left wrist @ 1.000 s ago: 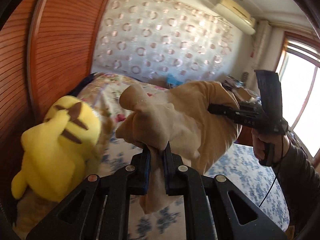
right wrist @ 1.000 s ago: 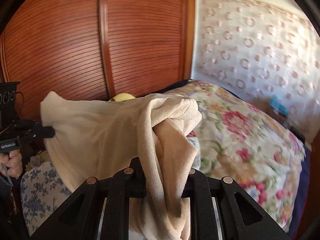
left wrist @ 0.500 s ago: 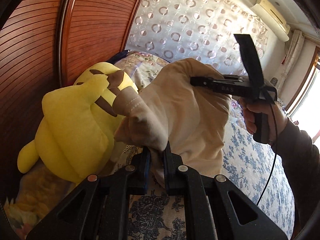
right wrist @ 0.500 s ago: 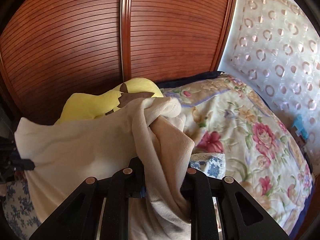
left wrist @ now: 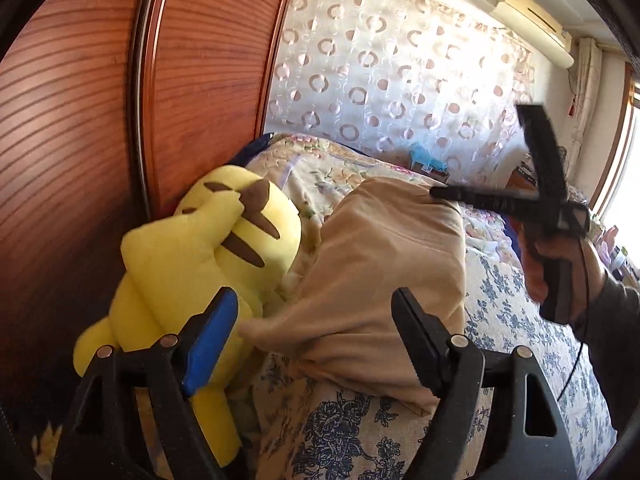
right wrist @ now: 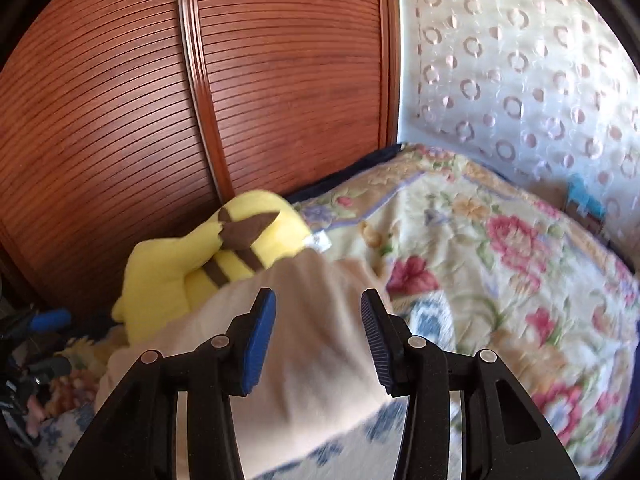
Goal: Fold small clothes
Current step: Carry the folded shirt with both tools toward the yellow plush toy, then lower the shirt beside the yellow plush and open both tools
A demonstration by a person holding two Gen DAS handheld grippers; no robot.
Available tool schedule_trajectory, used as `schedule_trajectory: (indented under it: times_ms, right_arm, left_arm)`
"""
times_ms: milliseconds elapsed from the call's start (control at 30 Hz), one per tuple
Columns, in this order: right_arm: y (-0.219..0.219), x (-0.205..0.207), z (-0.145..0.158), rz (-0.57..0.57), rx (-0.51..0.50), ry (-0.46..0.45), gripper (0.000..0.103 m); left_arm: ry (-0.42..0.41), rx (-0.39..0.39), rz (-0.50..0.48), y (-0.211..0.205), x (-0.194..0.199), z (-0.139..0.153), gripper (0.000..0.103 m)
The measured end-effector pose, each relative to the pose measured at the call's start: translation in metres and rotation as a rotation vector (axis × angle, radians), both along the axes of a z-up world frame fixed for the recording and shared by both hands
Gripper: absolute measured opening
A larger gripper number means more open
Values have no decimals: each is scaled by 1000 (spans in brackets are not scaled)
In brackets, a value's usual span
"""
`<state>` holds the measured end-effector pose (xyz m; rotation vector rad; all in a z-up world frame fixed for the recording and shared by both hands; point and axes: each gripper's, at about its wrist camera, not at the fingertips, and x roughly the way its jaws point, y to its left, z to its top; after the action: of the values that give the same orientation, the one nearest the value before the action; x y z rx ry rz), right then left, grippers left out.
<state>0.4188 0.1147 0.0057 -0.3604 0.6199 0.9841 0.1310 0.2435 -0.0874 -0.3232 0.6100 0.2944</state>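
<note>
A beige small garment lies folded on the bed beside a yellow plush toy; it also shows in the right wrist view. My left gripper is open and empty just in front of the garment's near edge. My right gripper is open and empty just above the garment. In the left wrist view the right gripper appears hand-held at the garment's far right, its jaws seen edge-on.
A yellow plush toy leans against the ribbed wooden wardrobe at the left. A floral quilt covers the far bed; a blue-flowered sheet lies nearer. A ring-patterned curtain hangs behind.
Both grippers have opened and let go of the beige garment. It has dropped from the air onto the bed next to the plush toy. Both grippers have drawn back slightly.
</note>
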Motion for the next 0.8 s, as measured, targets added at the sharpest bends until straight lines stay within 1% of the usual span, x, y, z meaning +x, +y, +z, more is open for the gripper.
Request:
schedule_trajectory:
  times_ms: [100,167,200,233,333,433,467,533,700,800]
  right_arm:
    - [1,5,-15,-63,-42,-5,46]
    - [6,16,-28,-90,-56,33,49]
    - [7,22,-31,-92,-44,64,49]
    - [4,25,-30,-87,-21,86,49]
    - [-5,18,-15,-115,3,63,49]
    - [-28,-6,5,-126,14,13,49]
    - [-38,-16,6,-133,25,-1,49]
    - [-60,-41,19,-141,55,-25,49]
    - [-117,-107,36,-164,124,-68,49]
    - [-154,-142,40,-203,161,-72,60]
  left_arm:
    - [-1,27,-4,-6,-3,7,81]
    - [-3,49,-5,-13,-7,12,81]
    - [-4,53,-10,-16,-8,14,82]
    - [-4,60,-12,-19,-10,15,82]
    - [-10,101,-23,-30,-14,22,81]
    - [-14,132,-41,-44,-17,29,81]
    - [-15,137,-51,-48,-17,32,81]
    - [-29,146,-71,-59,-19,37,81]
    - [-47,185,-116,-87,-20,48,81]
    - [-60,196,-156,-108,-22,54,81]
